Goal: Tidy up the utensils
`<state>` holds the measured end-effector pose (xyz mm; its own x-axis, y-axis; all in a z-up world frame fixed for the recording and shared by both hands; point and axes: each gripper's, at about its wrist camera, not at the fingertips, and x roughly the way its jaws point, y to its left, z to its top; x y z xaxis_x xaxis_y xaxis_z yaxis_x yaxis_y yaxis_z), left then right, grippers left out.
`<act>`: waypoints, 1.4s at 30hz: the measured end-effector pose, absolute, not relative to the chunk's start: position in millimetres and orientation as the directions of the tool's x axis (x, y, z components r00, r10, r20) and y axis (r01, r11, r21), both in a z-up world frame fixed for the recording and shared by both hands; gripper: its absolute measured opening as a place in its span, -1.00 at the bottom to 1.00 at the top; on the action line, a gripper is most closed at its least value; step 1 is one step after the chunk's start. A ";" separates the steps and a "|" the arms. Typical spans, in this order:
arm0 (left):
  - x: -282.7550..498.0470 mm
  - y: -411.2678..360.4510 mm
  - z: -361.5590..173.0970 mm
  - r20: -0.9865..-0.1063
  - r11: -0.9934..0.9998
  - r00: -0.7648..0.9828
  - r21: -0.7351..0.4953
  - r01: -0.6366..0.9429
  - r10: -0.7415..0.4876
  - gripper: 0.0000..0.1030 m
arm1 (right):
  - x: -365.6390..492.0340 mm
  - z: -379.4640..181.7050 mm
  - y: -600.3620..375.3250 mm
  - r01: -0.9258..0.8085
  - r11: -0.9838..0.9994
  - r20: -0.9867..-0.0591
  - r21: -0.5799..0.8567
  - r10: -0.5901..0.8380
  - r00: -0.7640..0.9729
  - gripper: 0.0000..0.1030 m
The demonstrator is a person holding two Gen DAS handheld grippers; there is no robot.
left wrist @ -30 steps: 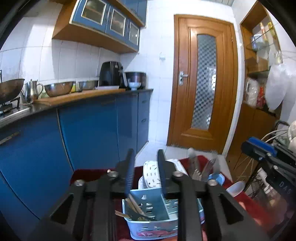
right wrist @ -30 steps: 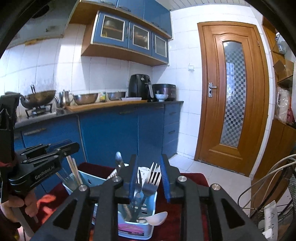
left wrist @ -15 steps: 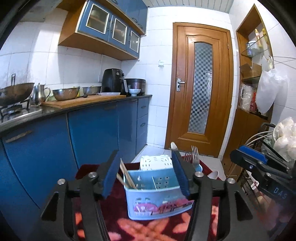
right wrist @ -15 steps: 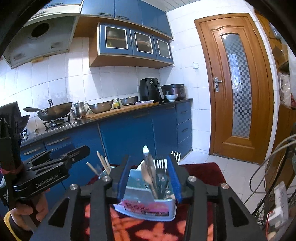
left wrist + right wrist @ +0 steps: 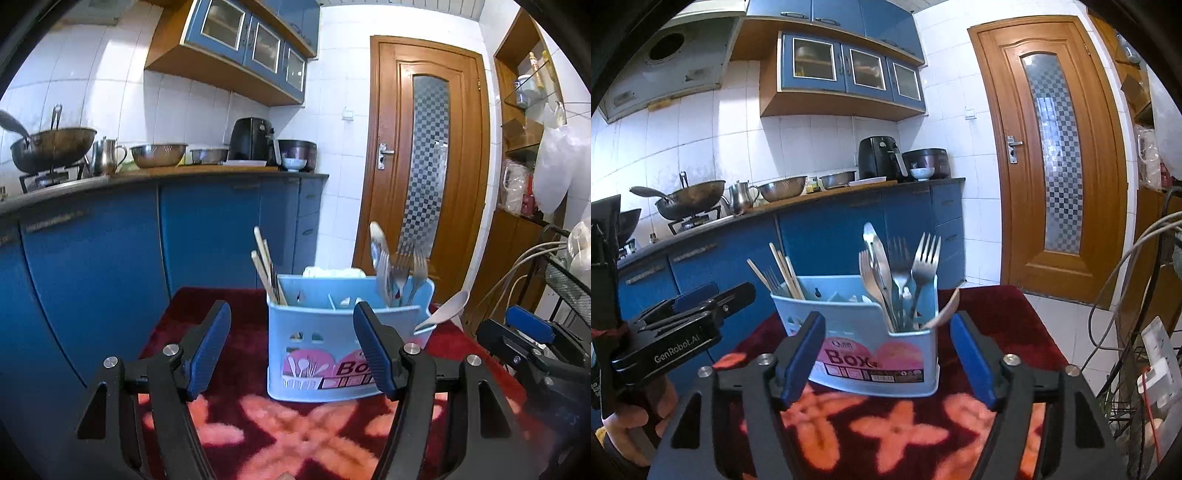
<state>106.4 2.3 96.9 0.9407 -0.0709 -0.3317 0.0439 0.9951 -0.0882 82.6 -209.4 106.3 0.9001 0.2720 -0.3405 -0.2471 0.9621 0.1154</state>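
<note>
The light-blue plastic cutlery caddy (image 5: 343,343) stands upright on the red floral-cloth counter (image 5: 229,343), sorted: wooden chopsticks (image 5: 266,266) at its left end, steel forks (image 5: 916,273) and apparently a spoon at its right. Both the left gripper (image 5: 291,347) and the right gripper (image 5: 886,354) hang just before the caddy, jaws opening and empty, so the sorting looks finished.
</note>
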 end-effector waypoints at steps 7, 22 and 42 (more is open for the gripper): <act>117.9 -3.8 75.3 -0.327 0.998 0.944 -0.062 0.022 -0.041 0.37 | 86.2 90.4 -208.0 -0.231 0.969 -0.307 0.090 0.248 0.919 0.65; 135.7 -7.4 49.7 -0.341 0.999 0.940 -0.032 -0.004 -0.007 0.37 | 104.0 63.6 -210.5 -0.206 0.973 -0.351 0.100 0.229 0.908 0.66; 142.3 -7.9 38.0 -0.361 1.000 0.933 -0.030 -0.006 -0.006 0.37 | 103.9 59.2 -211.7 -0.206 0.972 -0.358 0.111 0.233 0.904 0.68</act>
